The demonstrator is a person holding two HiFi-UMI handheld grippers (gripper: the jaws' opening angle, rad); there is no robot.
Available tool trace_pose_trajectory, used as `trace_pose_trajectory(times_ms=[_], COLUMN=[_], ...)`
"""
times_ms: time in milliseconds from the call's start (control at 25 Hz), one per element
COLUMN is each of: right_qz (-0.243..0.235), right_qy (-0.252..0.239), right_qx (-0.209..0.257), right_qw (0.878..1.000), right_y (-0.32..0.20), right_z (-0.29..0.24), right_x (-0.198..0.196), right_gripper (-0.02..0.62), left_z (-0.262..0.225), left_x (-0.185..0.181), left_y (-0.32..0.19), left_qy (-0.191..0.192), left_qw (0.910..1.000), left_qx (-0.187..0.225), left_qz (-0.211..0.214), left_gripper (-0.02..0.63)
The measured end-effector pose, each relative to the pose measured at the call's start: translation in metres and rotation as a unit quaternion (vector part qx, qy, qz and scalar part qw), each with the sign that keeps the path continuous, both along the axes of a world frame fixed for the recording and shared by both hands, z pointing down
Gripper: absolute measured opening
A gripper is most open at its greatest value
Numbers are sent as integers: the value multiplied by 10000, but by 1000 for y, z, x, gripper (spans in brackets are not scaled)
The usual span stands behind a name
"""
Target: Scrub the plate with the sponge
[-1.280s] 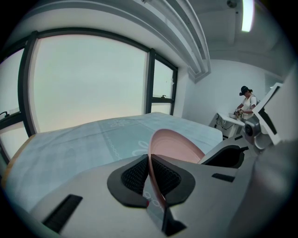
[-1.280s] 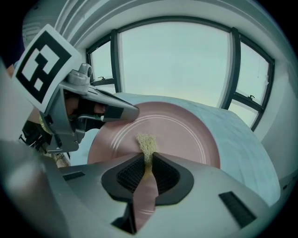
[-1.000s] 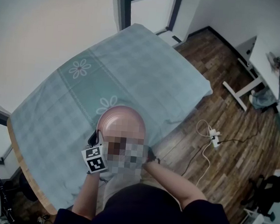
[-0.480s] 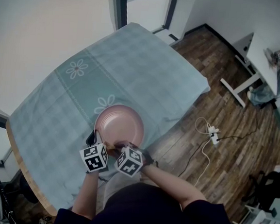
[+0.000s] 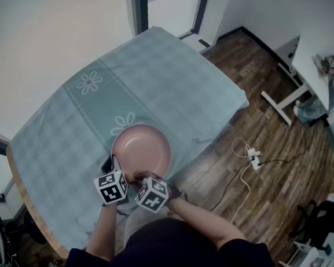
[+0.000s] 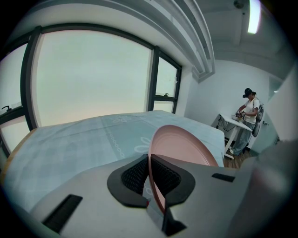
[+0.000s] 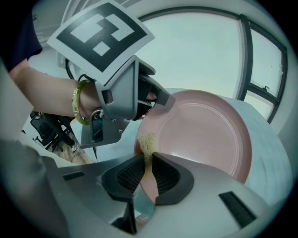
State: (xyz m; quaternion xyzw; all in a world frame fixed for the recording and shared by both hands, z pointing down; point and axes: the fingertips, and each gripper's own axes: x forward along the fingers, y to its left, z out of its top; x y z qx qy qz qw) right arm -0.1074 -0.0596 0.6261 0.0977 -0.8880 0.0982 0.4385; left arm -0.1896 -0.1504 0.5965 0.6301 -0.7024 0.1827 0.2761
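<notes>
A pink plate (image 5: 141,148) lies on the cloth near the table's front edge. My left gripper (image 5: 116,170) is shut on its near left rim. In the left gripper view the plate (image 6: 182,146) runs edge-on between the pads of the left gripper (image 6: 150,174). My right gripper (image 5: 143,177) sits just right of it at the near rim. It is shut on a thin yellowish sponge (image 7: 148,143). The sponge's tip pokes out above the right gripper (image 7: 147,175) and touches the plate (image 7: 205,135) near its left rim, close under the left gripper's fingers (image 7: 160,95).
A pale green checked cloth covers the table (image 5: 161,71), which ends at a wooden edge (image 5: 30,205) on the left. Wood floor on the right holds a power strip (image 5: 254,161) with a cable. Farther off stand a white desk (image 5: 318,62) and a person (image 6: 251,111).
My right gripper with the sponge has shifted a little across the plate's near edge, closer to the left gripper. The left gripper and the plate have stayed put.
</notes>
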Motion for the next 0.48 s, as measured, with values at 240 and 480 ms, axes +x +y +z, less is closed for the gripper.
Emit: trace_pose_trajectory(times_ms=[240,480], right_qz=[152,644], right_qy=[-111,-332], right_qx=[6,-111], right_qw=[9998,9973], right_y=[-3,-22], right_z=[-6,-14], right_x=[6,24], right_gripper=[54,54], left_z=[2,-3], left_x=[-1,0], left_y=[1,-2], left_qy=[4,-58], left_qw=[10000,9999], left_qx=[-22,55], left_qz=[-9,64], left_gripper=[23,23])
